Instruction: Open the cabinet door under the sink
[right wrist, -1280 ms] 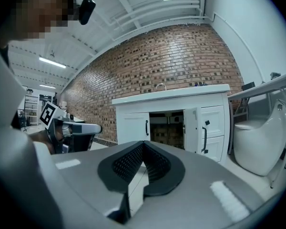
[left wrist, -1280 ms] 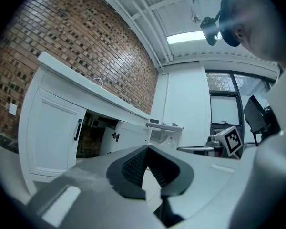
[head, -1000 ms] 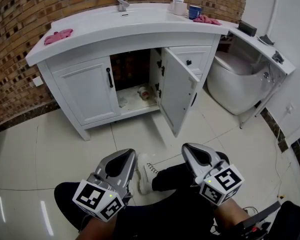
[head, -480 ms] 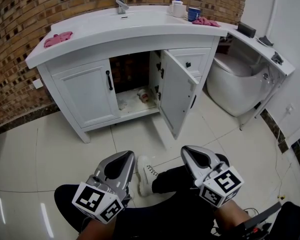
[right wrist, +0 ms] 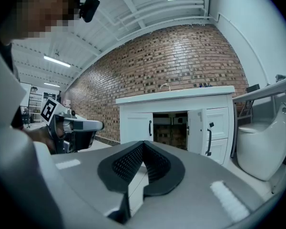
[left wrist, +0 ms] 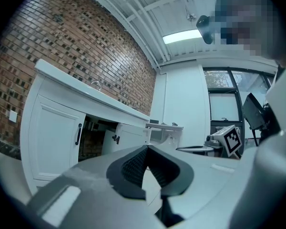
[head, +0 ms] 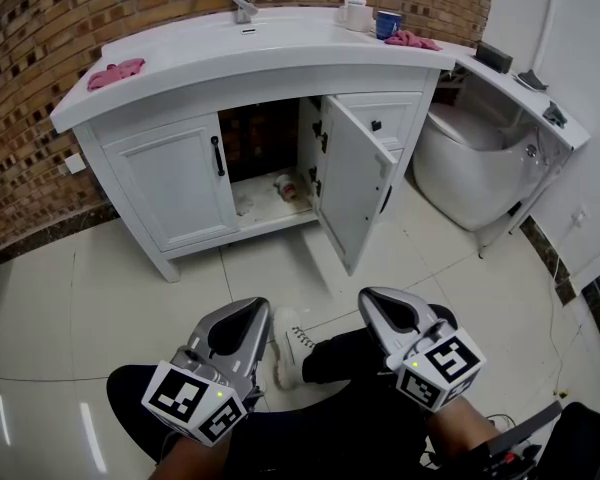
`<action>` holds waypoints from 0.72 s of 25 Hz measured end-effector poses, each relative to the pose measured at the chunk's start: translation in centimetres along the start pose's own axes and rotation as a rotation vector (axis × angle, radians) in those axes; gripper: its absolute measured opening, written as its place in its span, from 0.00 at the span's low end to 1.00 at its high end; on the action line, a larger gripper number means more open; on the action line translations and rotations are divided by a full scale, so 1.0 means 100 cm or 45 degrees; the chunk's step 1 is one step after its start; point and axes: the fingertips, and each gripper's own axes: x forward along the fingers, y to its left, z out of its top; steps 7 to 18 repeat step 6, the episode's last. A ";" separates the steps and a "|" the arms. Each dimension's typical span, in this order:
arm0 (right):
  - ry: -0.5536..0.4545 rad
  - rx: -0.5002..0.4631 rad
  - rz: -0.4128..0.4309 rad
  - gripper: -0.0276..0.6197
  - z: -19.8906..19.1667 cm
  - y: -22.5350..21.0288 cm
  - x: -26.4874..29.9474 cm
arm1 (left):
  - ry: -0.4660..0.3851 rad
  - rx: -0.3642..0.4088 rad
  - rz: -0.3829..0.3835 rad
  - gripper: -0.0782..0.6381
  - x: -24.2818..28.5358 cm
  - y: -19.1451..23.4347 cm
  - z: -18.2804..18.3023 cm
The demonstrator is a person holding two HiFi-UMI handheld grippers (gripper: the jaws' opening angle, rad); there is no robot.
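Observation:
The white sink cabinet (head: 265,73) stands against the brick wall. Its right door (head: 355,183) is swung wide open, showing the dark inside and a small object (head: 288,184) on the cabinet floor. The left door (head: 175,183), with a black handle (head: 218,156), is closed. My left gripper (head: 252,310) and right gripper (head: 375,298) hover low over the person's lap, well short of the cabinet. Both are shut and hold nothing. The left gripper view shows its shut tips (left wrist: 147,147) with the cabinet beyond. The right gripper view shows shut tips (right wrist: 144,143) and the open door (right wrist: 196,128).
A pink cloth (head: 115,72), a faucet (head: 243,3), a soap bottle (head: 356,10), a blue cup (head: 388,23) and another pink cloth (head: 412,40) sit on the counter. A toilet (head: 470,168) stands right of the cabinet. A white shoe (head: 292,346) rests on the tiled floor.
Both grippers stay shut and nearly still near the lap. The right door stands open as before. Only the head view shifts slightly.

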 end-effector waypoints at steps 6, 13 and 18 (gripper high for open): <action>0.007 0.003 0.000 0.05 -0.003 0.000 -0.003 | 0.014 -0.008 0.003 0.11 -0.001 -0.003 -0.005; 0.007 0.003 0.000 0.05 -0.003 0.000 -0.003 | 0.014 -0.008 0.003 0.11 -0.001 -0.003 -0.005; 0.007 0.003 0.000 0.05 -0.003 0.000 -0.003 | 0.014 -0.008 0.003 0.11 -0.001 -0.003 -0.005</action>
